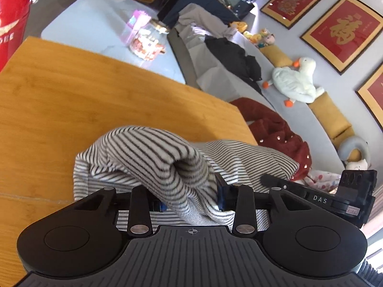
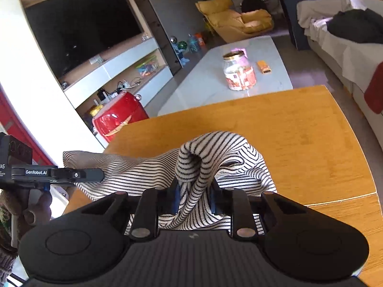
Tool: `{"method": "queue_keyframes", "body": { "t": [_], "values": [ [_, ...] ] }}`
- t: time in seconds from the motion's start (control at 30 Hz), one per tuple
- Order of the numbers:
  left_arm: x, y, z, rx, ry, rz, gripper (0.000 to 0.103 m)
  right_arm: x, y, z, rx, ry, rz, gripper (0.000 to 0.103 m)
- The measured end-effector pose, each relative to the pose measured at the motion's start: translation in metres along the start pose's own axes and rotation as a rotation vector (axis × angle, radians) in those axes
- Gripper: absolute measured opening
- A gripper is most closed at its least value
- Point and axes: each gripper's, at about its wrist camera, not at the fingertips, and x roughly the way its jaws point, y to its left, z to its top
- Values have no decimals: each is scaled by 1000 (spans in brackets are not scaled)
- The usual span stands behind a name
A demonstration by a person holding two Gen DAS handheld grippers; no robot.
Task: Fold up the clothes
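Lying across the near edge of the honey-coloured bamboo worktop [image 1: 71, 100], the white knitted garment with thin black stripes [image 1: 153, 148] is stretching sideways, its long axis running between the two tools, roughly along that near edge. In the left wrist view, the left tool [image 1: 190, 197] is pinching a bunched fold of the striped cloth between its blue-padded fingers [image 1: 221, 197], the jaws drawn in tight on the fabric, and the fold is rising into a rounded hump just ahead of the fingers. The rest of the garment is spreading to the right of that hump, its far end reaching past the worktop's edge toward the right tool [image 1: 265, 179], whose black body is showing at the right of the frame.

In the right wrist view, the right tool [image 2: 194, 198] is likewise clamping a raised loop of the same garment, jaws closed on the cloth, with the loop curling up and over in front of them. From there the fabric is trailing left toward the left tool [image 2: 101, 174], and that end seems to be hanging off the worktop, though the fisheye makes this hard to judge. A hand [image 2: 38, 205] is gripping the left tool's handle.
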Motion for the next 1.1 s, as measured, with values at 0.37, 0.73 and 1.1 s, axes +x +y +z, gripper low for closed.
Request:
{"method": "queue_keyframes", "body": {
  "t": [0.37, 0.73, 1.1],
  "values": [
    [-52, -20, -85, -10, 82, -24, 40, -37, -11, -86, 102, 146, -11, 25],
    [-86, -15, -75, 20, -8, 45, 81, -71, -5, -61, -22, 37, -27, 85],
    [-83, -54, -66, 76, -116, -96, 99, -49, -5, -27, -117, -96, -222, 103]
  ]
}}
